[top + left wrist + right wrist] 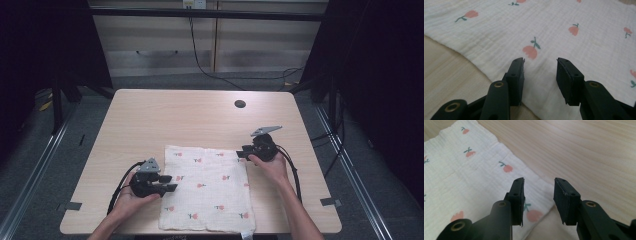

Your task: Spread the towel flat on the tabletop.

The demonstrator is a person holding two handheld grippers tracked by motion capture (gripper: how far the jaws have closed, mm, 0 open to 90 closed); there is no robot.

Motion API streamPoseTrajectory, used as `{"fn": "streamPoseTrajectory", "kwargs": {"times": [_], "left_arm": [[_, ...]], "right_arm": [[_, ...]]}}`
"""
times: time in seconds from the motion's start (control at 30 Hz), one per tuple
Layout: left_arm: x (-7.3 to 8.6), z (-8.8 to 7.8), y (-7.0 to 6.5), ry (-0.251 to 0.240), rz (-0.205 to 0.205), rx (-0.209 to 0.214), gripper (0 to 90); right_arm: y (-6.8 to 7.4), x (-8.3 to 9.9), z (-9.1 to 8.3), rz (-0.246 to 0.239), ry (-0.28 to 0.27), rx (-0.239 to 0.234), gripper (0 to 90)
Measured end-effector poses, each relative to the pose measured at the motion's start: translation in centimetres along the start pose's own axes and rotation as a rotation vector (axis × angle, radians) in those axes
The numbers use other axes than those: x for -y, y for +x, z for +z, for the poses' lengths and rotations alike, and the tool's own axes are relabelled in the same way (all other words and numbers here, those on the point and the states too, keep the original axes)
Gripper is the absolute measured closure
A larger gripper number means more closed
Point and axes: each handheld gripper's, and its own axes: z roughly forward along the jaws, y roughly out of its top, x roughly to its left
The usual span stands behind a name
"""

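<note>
A white cloth (207, 187) printed with small pink flowers lies flat on the near half of the wooden table (200, 115). My left gripper (171, 183) rests at the cloth's left edge, pointing right across it, open. In the left gripper view the cloth (574, 50) spreads under and beyond the left gripper (540, 62), with nothing between the jaws. My right gripper (241, 152) is at the cloth's far right corner, pointing left, open. The right gripper view has that corner of the cloth (461, 182) just below the right gripper (539, 181), apart from the pads.
A dark round hole (240, 104) sits in the tabletop at the far right. Bare wood lies beyond the cloth and on both sides of it. The cloth's near edge hangs at the table's front edge. Black cables trail from both grippers.
</note>
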Motion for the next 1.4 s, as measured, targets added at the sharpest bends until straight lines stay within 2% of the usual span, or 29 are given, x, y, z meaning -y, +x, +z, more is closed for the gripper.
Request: {"fn": "streamPoseTrajectory", "kwargs": {"times": [0.2, 0.43, 0.6, 0.7, 0.77, 0.9, 1.0, 1.07, 1.13, 1.23, 1.33, 1.4], "left_arm": [[0.0, 0.0, 0.0, -0.001, 0.001, -0.001, 57.8], [0.0, 0.0, -0.1, -0.001, -0.001, 0.001, 56.8], [0.0, 0.1, -0.2, 0.002, 0.009, -0.006, 56.8], [0.0, 0.1, -0.2, 0.003, 0.012, -0.005, 56.5], [-0.1, 0.1, -0.2, 0.005, 0.012, -0.008, 56.5], [-0.1, 0.1, -0.3, 0.008, -0.002, -0.012, 56.4], [-0.1, 0.1, -0.1, 0.003, -0.026, -0.003, 56.3], [-0.2, 0.1, 0.0, 0.002, -0.025, -0.016, 55.8], [-0.3, 0.1, 0.0, 0.007, -0.02, -0.031, 54.2], [-0.7, 0.1, 0.1, 0.002, -0.024, -0.027, 51.3], [-1.6, -0.5, 0.6, -0.035, -0.031, -0.037, 50.7], [-2.2, -1.0, 1.3, -0.06, -0.052, -0.04, 50.5]], "right_arm": [[-1.1, 0.0, 1.3, 0.017, 0.03, 0.006, 61.0], [-1.5, 0.2, 1.8, 0.033, 0.027, 0.0, 61.0], [-1.2, 0.2, 2.0, 0.027, 0.033, -0.007, 69.1], [-1.2, 0.2, 2.2, 0.034, 0.028, -0.021, 80.2], [-1.1, 0.2, 2.2, 0.038, 0.032, -0.021, 84.2], [-1.1, 0.3, 2.1, 0.057, 0.01, -0.043, 86.1], [-1.2, 0.2, 1.7, 0.06, -0.005, -0.05, 86.4], [-0.9, 0.2, 1.2, 0.064, -0.032, -0.057, 86.5], [-0.7, 0.2, 0.9, 0.054, -0.035, -0.058, 86.5], [-0.3, 0.4, 0.4, 0.042, -0.043, -0.057, 86.5], [-0.3, 0.5, 0.0, 0.047, -0.064, -0.067, 86.5], [-0.2, 0.4, -0.2, 0.034, -0.071, -0.065, 86.5]]}}
